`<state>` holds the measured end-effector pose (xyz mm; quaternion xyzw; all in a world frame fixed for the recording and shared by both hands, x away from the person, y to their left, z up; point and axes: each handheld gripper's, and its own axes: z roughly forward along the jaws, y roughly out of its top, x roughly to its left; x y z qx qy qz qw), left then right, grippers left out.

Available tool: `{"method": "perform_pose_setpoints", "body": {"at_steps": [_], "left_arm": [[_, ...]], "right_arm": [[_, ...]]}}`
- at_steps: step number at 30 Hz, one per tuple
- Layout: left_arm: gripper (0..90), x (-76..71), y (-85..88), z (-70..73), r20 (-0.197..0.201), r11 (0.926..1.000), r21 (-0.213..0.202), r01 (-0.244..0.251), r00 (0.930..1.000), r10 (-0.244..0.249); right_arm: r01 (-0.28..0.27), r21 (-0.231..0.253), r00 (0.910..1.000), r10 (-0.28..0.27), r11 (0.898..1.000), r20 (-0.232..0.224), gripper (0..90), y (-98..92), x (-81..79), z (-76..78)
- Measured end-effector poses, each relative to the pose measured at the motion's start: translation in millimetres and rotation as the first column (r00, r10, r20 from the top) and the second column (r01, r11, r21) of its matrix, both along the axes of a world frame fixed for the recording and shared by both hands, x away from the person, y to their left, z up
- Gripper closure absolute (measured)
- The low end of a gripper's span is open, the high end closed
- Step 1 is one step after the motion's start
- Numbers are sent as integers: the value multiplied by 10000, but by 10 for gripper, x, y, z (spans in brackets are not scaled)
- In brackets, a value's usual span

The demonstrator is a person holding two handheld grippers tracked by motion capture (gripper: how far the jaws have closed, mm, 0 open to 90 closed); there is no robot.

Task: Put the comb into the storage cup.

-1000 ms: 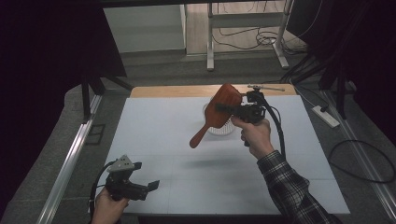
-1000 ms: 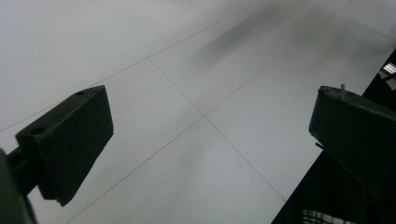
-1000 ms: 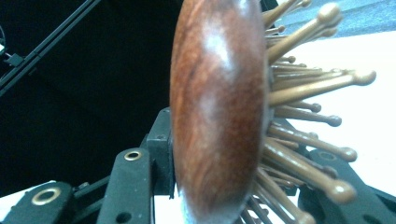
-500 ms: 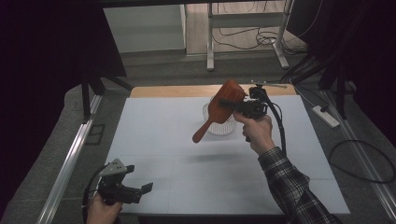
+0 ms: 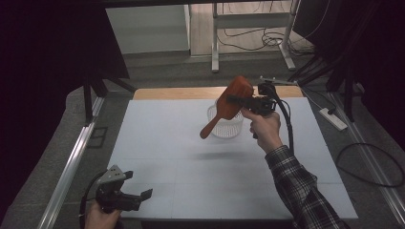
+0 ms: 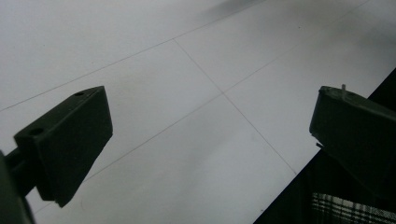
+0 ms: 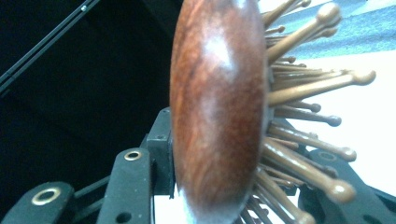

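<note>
The right hand [image 5: 264,129] is raised over the far half of the white table [image 5: 157,143], its right gripper [image 5: 237,100] clamped on the head of a reddish-brown wooden paddle hairbrush [image 5: 228,106] – handle slanting down-left, above a clear ribbed plastic cup [image 5: 224,125] (contents not discernible). The left gripper [image 5: 141,196] sits low at the near edge – jaws wide apart, empty.
</note>
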<state>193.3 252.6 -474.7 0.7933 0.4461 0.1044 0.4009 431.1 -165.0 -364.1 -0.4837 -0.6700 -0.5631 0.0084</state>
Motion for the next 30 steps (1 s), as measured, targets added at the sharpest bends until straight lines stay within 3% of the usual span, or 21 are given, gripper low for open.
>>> {"method": "perform_pose_setpoints", "body": {"at_steps": [30], "left_arm": [[3,13,13,-13,-94,10000,43,-54,9999,55]], "right_arm": [[1243,-85,9919,-1240,9922,256,538,-182,290,139]]}}
